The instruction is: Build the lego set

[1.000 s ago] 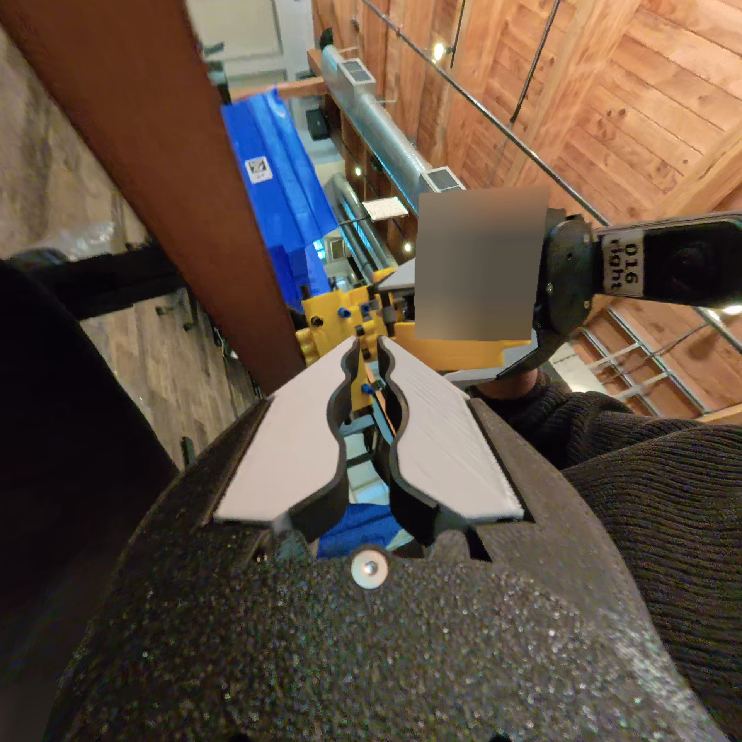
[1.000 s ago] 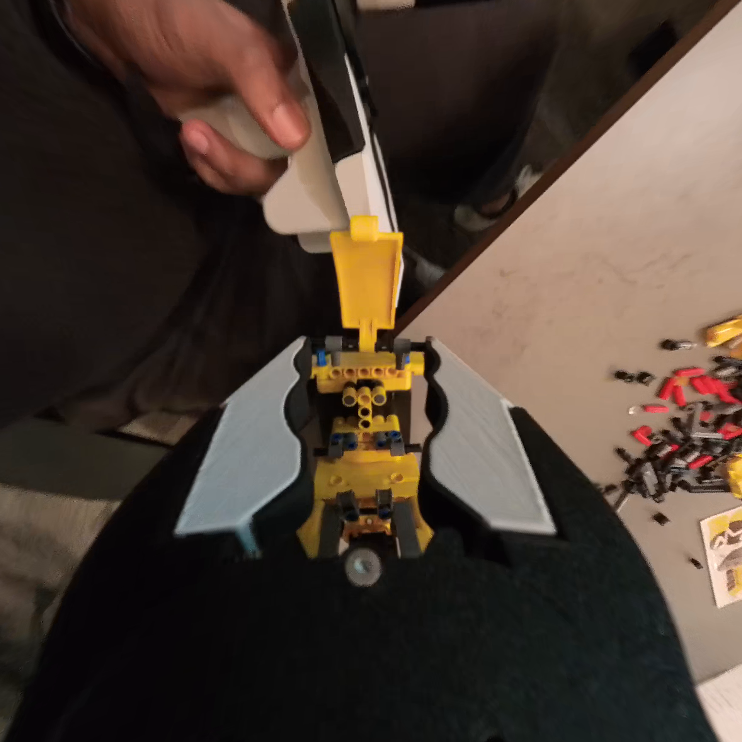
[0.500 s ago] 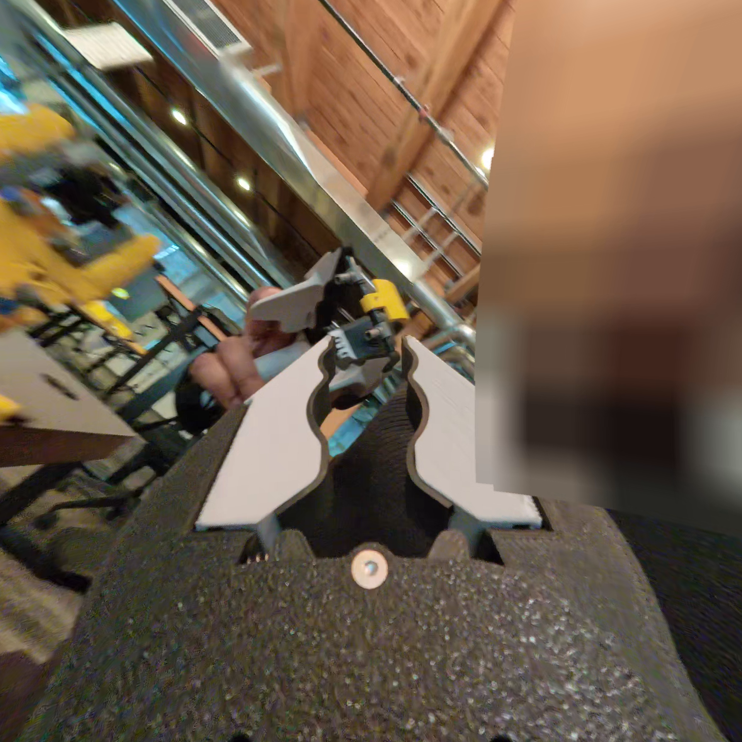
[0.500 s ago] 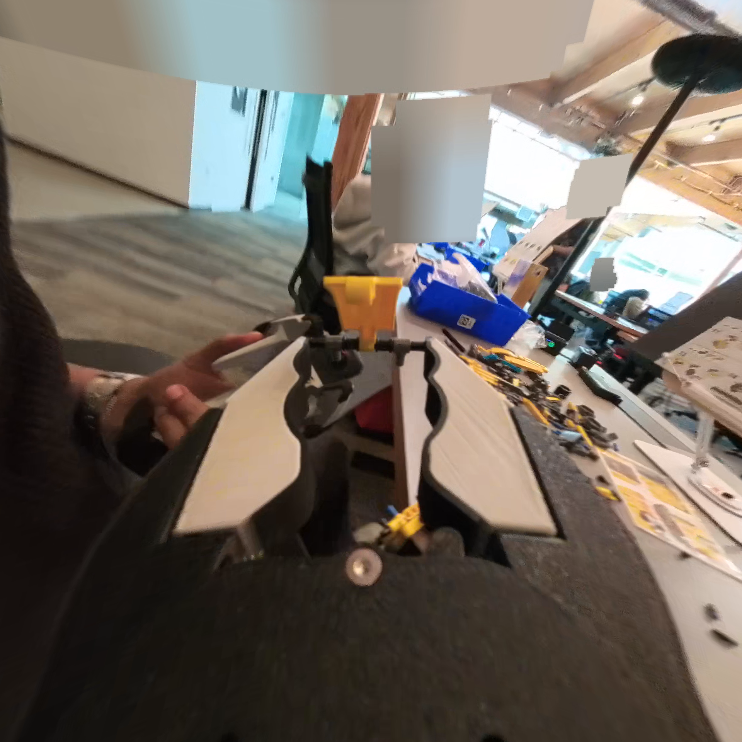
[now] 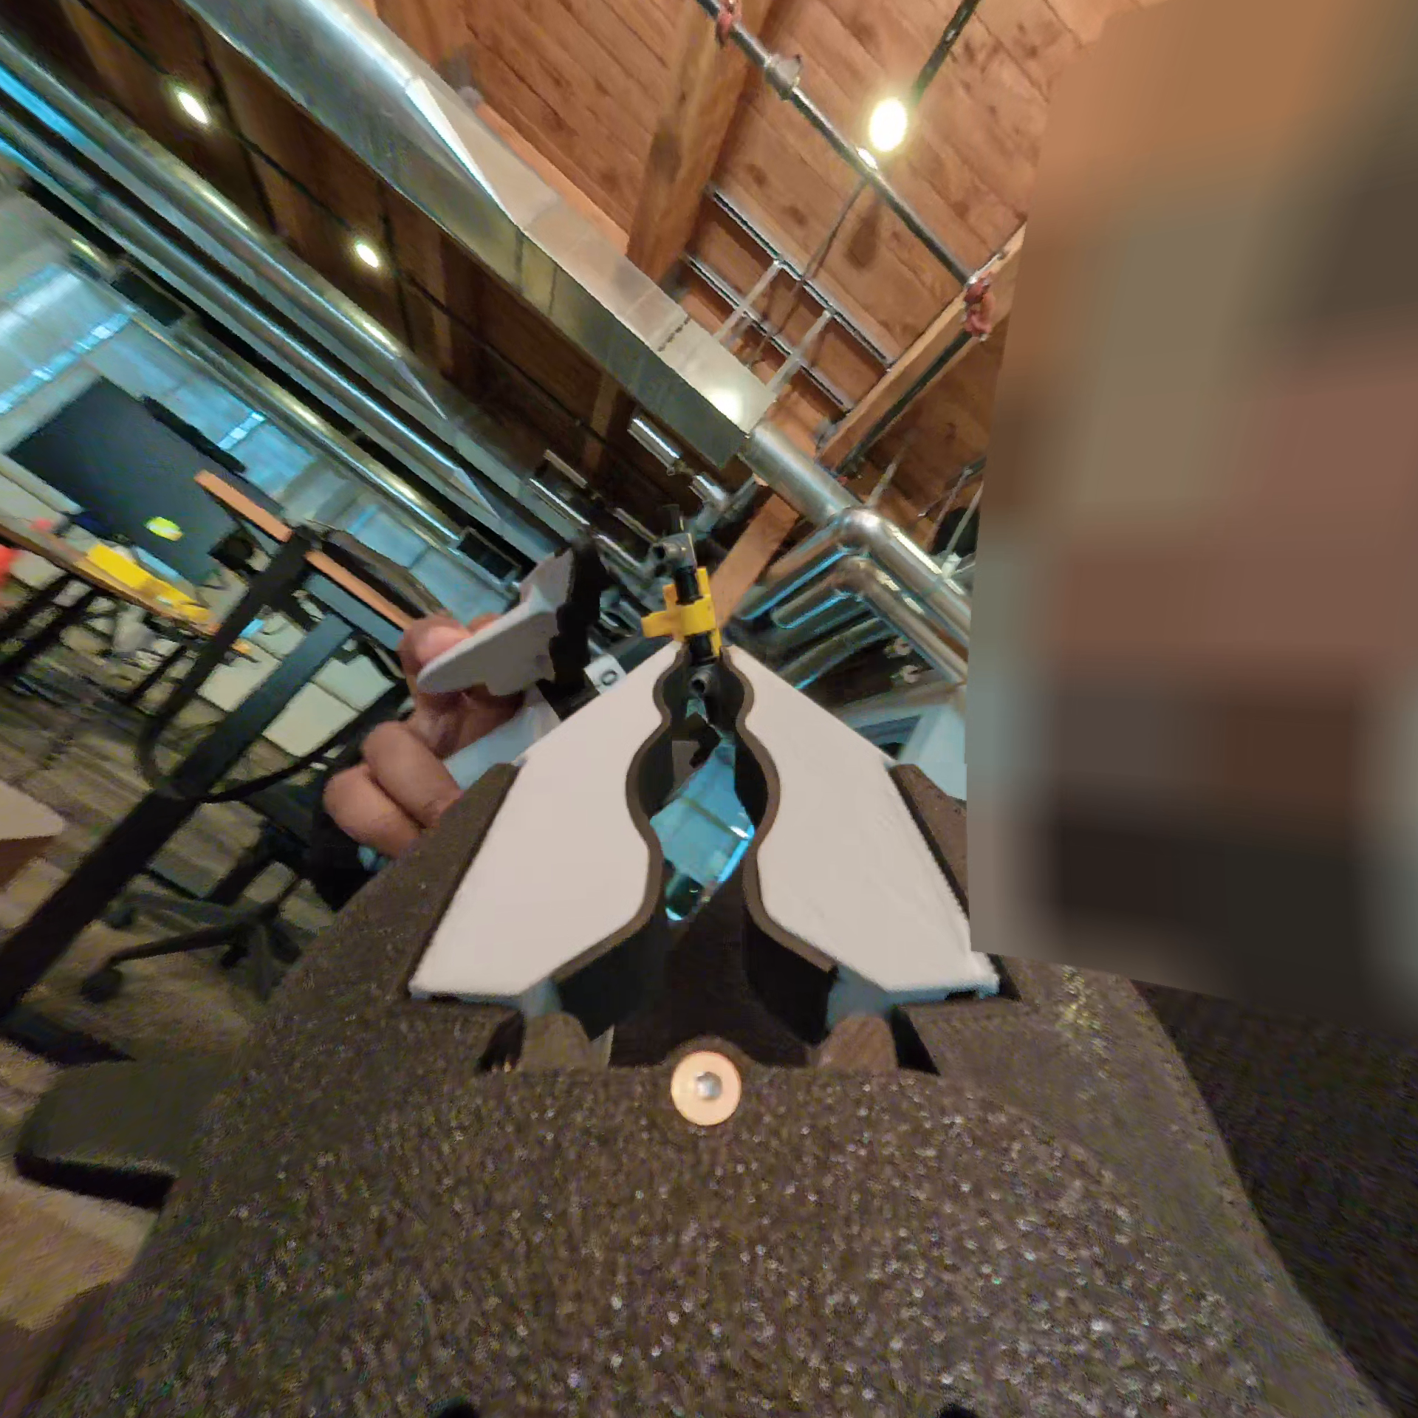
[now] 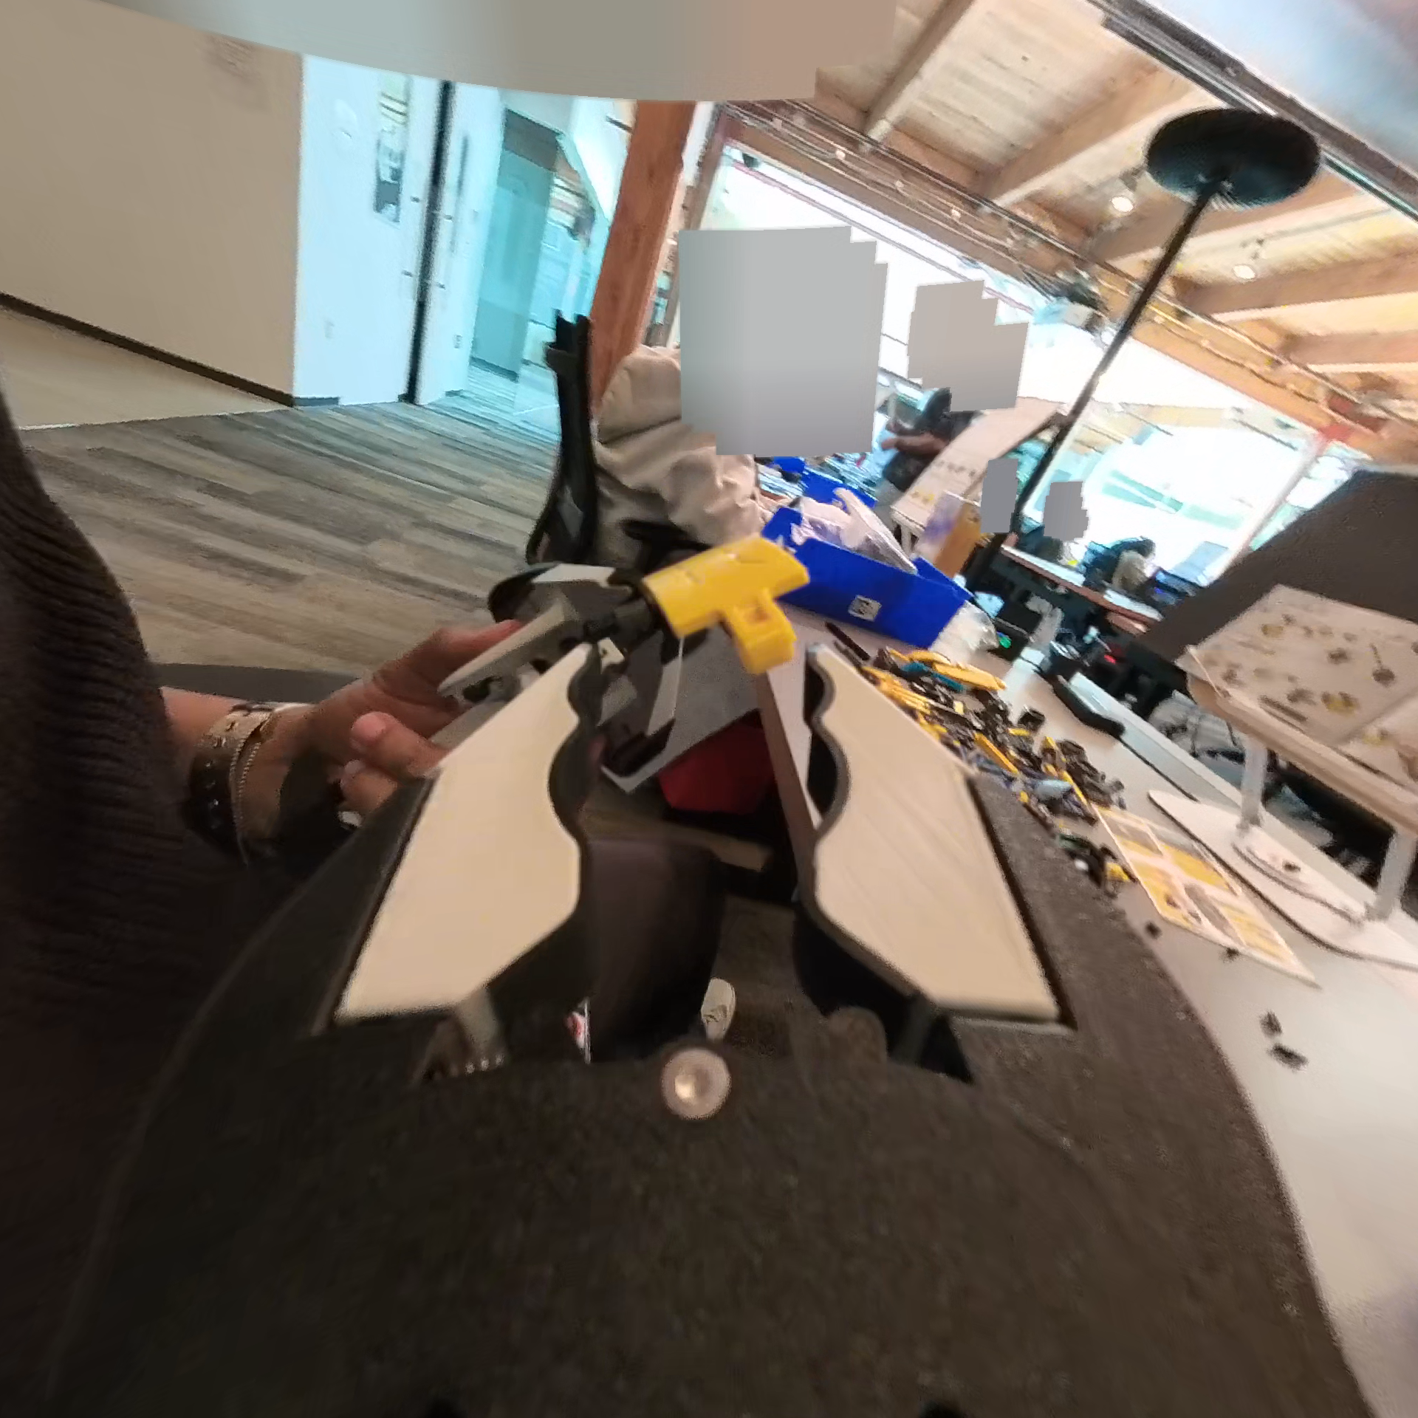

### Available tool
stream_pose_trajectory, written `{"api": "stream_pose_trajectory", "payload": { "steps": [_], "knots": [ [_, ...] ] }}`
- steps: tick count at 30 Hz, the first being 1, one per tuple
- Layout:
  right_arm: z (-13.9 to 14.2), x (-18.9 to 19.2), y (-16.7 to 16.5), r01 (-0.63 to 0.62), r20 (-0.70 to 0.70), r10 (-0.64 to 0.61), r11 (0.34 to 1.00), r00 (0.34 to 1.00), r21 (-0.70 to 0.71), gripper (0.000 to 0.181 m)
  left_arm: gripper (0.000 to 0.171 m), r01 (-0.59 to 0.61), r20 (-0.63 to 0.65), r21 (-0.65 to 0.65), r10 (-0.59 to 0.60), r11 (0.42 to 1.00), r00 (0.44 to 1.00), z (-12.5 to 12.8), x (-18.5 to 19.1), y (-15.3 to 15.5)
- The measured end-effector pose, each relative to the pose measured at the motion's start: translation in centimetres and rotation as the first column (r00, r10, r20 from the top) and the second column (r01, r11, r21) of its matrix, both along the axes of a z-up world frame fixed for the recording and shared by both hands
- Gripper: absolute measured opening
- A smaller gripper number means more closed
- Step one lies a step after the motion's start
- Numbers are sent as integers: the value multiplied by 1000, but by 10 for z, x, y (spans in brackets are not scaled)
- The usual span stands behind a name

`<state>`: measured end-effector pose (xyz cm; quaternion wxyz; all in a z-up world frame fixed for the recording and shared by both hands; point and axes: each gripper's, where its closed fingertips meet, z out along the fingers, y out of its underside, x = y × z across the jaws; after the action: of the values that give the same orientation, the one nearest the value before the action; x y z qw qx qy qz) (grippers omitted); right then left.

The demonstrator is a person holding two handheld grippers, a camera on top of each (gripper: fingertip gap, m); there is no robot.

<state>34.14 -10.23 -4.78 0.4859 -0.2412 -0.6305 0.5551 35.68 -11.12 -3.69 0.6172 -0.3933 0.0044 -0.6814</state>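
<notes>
My left gripper (image 5: pixel 694 652) is shut at its tips on a small brick part (image 5: pixel 683 610), a yellow piece on a black and grey axle, held up in the air. In the right wrist view the same part shows as a flat yellow T-shaped panel (image 6: pixel 721 598) sticking out of the left gripper's fingers (image 6: pixel 499 664), which a hand (image 6: pixel 384 713) holds. My right gripper (image 6: pixel 702 660) is open and empty, its tips just below and either side of the panel. One of its fingers (image 5: pixel 499 644) shows beside the part in the left wrist view.
A grey table (image 6: pixel 1228 1020) runs along the right with a heap of loose yellow and black bricks (image 6: pixel 959 706), an instruction sheet (image 6: pixel 1197 898), a blue bin (image 6: pixel 867 591) and a board on a white stand (image 6: pixel 1304 675). A seated person in a pale hoodie (image 6: pixel 660 460) is beyond.
A second ago my right gripper held a yellow brick model; now it is empty. My left gripper has shut on the small yellow part. Both views have swung upward.
</notes>
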Motion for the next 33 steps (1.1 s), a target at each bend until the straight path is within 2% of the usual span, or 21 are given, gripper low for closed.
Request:
{"api": "stream_pose_trajectory", "payload": {
  "steps": [1,3,5,8,10,11,12,13,15,17,18,21,24,29,30,32,33],
  "knots": [
    [-3,-3,3,24,11,-24,1000,1000,-20,52,6,-32,-31,-2,32,999,999,-2,-4,1],
    [-9,-10,7,42,51,-38,996,998,-84,52,6,-91,-101,-2,91,996,991,-7,-11,3],
    [-15,-18,13,40,123,-12,974,992,-225,55,6,-166,-156,-3,164,986,974,-13,-24,7],
    [-15,-23,16,-40,230,180,861,956,-508,78,6,-255,-238,-4,247,967,940,-23,-43,12],
    [-10,-24,19,-72,248,296,762,922,-644,77,6,-276,-256,4,268,961,929,-27,-53,13],
    [-7,-26,22,-78,243,333,719,911,-691,70,6,-275,-256,9,268,961,929,-29,-56,13],
    [-5,-28,23,-78,244,358,689,901,-720,60,6,-265,-261,11,259,964,930,-33,-57,14],
    [-6,-32,23,-67,263,373,677,890,-733,57,6,-254,-267,14,249,967,931,-36,-56,15],
    [-16,-41,15,-32,355,393,707,848,-706,51,6,-245,-292,5,236,969,927,-43,-54,18],
    [-32,-49,6,10,474,377,774,796,-633,47,6,-259,-315,-2,245,966,917,-48,-53,20],
    [-36,-52,3,23,511,362,799,780,-601,37,6,-261,-327,2,247,965,912,-50,-52,20],
    [-38,-59,-2,21,549,355,827,757,-562,11,6,-273,-366,15,259,962,894,-51,-50,19],
    [-37,-67,-4,27,572,337,846,748,-533,10,6,-317,-359,21,303,948,883,-50,-57,18],
    [-36,-77,-10,4,589,252,918,768,-397,12,5,-348,-307,23,338,937,890,-47,-68,11],
    [-36,-78,-8,6,592,212,938,778,-345,22,6,-350,-291,21,341,937,894,-46,-70,10],
    [-36,-85,8,66,568,47,982,821,-177,56,6,-335,-234,-12,323,942,917,-45,-79,8],
    [-34,-86,16,84,530,-41,995,847,-56,57,6,-319,-215,-47,302,947,929,-48,-81,10]
  ]
}}
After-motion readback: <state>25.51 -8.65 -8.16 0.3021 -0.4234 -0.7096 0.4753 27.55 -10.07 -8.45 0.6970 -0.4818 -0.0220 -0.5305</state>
